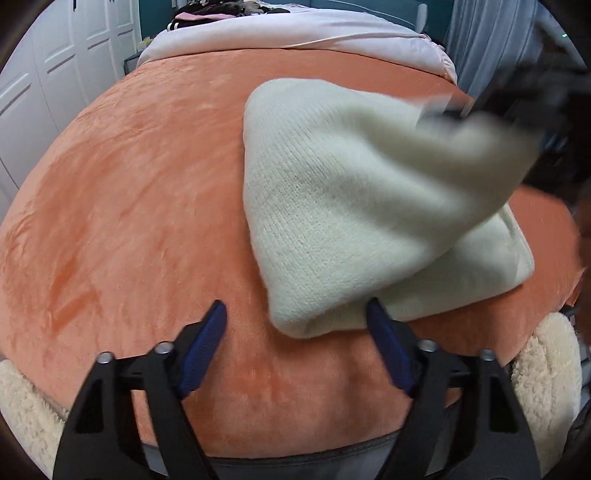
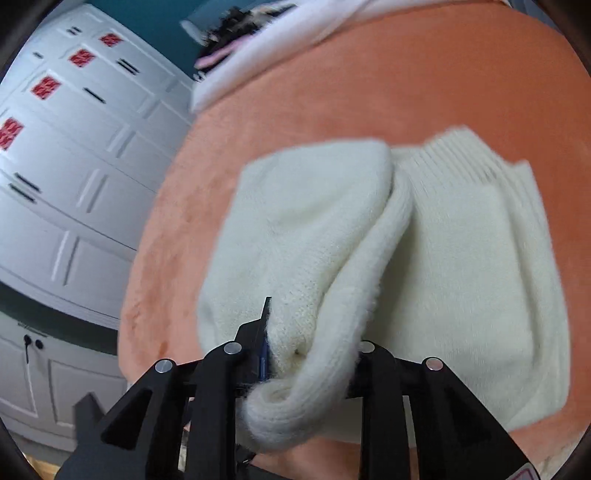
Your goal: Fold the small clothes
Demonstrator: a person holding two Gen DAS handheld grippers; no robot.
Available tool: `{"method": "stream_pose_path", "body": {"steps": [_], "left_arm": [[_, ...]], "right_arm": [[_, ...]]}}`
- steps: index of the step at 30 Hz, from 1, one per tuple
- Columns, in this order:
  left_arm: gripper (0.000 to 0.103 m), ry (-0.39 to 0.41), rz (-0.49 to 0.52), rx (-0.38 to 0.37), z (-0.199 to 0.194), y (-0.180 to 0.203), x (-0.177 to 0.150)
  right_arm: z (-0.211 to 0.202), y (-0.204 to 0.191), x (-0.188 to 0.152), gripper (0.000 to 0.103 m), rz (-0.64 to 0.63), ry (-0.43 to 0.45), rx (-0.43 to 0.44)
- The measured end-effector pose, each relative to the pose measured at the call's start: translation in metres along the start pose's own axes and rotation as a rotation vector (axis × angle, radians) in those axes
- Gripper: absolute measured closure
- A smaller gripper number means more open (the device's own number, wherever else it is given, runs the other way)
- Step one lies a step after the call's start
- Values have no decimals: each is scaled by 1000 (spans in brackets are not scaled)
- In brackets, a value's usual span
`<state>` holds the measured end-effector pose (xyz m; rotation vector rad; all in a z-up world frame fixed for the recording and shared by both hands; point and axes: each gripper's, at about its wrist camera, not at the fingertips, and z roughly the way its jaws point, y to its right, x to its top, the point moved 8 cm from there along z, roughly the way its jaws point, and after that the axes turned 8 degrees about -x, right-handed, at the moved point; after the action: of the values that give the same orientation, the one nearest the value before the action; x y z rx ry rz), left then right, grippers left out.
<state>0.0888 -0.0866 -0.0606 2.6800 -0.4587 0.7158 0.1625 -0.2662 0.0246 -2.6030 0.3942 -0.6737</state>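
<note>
A cream knit sweater [image 1: 332, 206] lies partly folded on the orange blanket [image 1: 129, 184]. My left gripper [image 1: 295, 321] hovers low at the sweater's near corner, jaws open. The corner sits just inside its right finger [image 1: 386, 332], and the pads do not press on it. In the right wrist view, my right gripper [image 2: 314, 321] is shut on a bunched fold of the sweater [image 2: 461, 258]. The cloth hides its right finger. The left wrist view shows that gripper [image 1: 480, 107] blurred at the upper right, holding one layer of the sweater up off the rest.
A pale pink duvet [image 1: 295, 33] and a pile of dark clothes [image 1: 221, 9] lie at the far end of the bed. White wardrobe doors [image 2: 74, 166] stand to the left. Fluffy cream fleece [image 1: 543, 365] trims the near bed edge.
</note>
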Motion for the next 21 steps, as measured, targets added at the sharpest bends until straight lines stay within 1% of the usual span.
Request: {"method": "stream_pose_path", "body": {"steps": [1, 2, 3, 4, 5, 6, 7, 8, 10, 11, 12, 13, 14, 18, 20, 21], "left_arm": [[49, -1, -9, -22, 0, 1, 3], [54, 5, -16, -46, 0, 5, 7], [56, 16, -22, -69, -4, 10, 9], [60, 25, -21, -88, -6, 17, 13], [65, 25, -17, -95, -5, 24, 13], [67, 13, -17, -100, -3, 30, 13], [71, -1, -20, -102, 2, 34, 13], [72, -18, -26, -101, 8, 36, 10], [73, -70, -32, -98, 22, 41, 0], [76, -91, -33, -90, 27, 43, -5], [76, -91, -30, -75, 29, 44, -8], [76, -85, -22, -64, 27, 45, -8], [76, -85, -17, -58, 27, 45, -8], [74, -92, -41, -73, 22, 43, -4], [71, -69, -14, -64, 11, 43, 1], [71, -46, 5, -73, -1, 47, 2]], "right_arm": [[-23, -6, 12, 82, 13, 60, 77], [-45, -10, 21, 82, 16, 110, 120], [-68, -9, 29, 82, 8, 175, 124], [-88, -2, 34, 82, 0, 233, 121], [-101, 11, 36, 82, 12, 267, 119], [-106, 34, 34, 82, 42, 284, 90], [-100, 61, 29, 82, 73, 273, 35], [-84, 92, 22, 82, 123, 232, -28], [-36, 164, -8, 83, 276, 86, -114], [-19, 184, -24, 83, 318, 41, -116], [-18, 191, -31, 83, 350, 68, -54], [-22, 192, -32, 83, 378, 87, -12], [-26, 192, -31, 81, 398, 92, 1], [-33, 178, -21, 75, 326, 73, -33], [-46, 177, -22, 66, 340, 81, -31], [-56, 180, -26, 64, 349, 101, -52]]}}
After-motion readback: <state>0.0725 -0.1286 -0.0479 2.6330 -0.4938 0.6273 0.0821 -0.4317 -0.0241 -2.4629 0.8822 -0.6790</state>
